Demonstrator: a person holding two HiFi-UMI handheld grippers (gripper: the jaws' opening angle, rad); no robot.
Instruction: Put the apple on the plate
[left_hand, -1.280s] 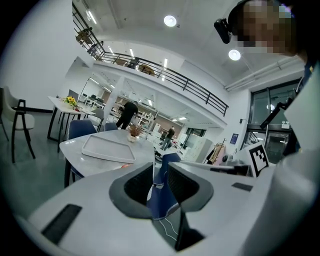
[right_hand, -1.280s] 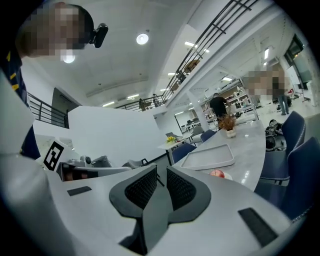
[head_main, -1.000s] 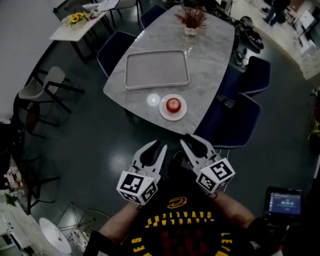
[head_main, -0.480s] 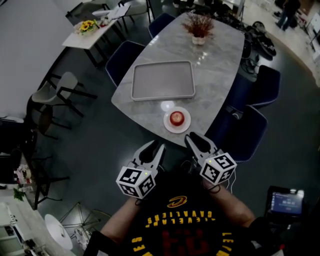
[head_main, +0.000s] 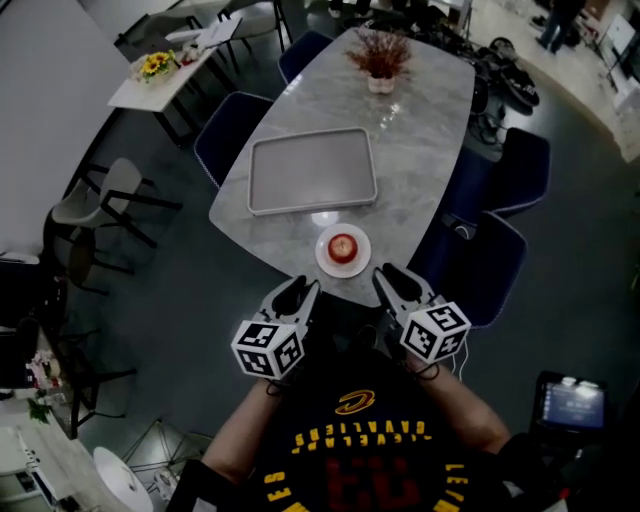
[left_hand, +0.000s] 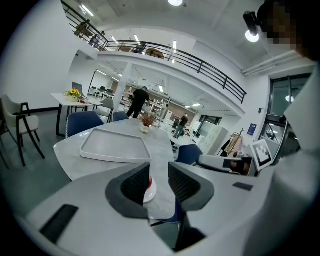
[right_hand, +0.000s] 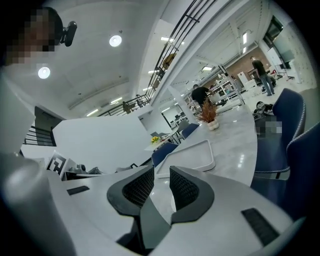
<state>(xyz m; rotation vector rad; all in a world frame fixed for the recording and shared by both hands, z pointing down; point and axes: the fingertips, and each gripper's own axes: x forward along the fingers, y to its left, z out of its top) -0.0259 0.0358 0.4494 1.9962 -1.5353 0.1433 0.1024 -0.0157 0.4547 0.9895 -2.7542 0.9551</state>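
A red apple (head_main: 343, 244) sits on a small white plate (head_main: 327, 262) near the front edge of the marble table (head_main: 420, 120). Both grippers hover off that edge, one on each side of the plate, touching nothing. My left gripper (head_main: 297, 290) is below and left of the plate; its jaws are opening with nothing between them. In the left gripper view (left_hand: 159, 182) a sliver of the plate (left_hand: 149, 192) and the apple (left_hand: 150, 179) shows through the gap. My right gripper (head_main: 393, 275) (right_hand: 161, 187) stands open and empty below and right of the plate.
A grey rectangular tray (head_main: 312, 170) (left_hand: 116, 148) (right_hand: 187, 157) lies beyond the plate. A potted dry plant (head_main: 380, 55) stands at the table's far end. Blue chairs (head_main: 480, 265) ring the table, one close to my right gripper. A person's black-shirted body fills the bottom of the head view.
Both grippers have come nearer to the table's front edge and the plate and have spread a little apart. The apple has stayed on the plate.
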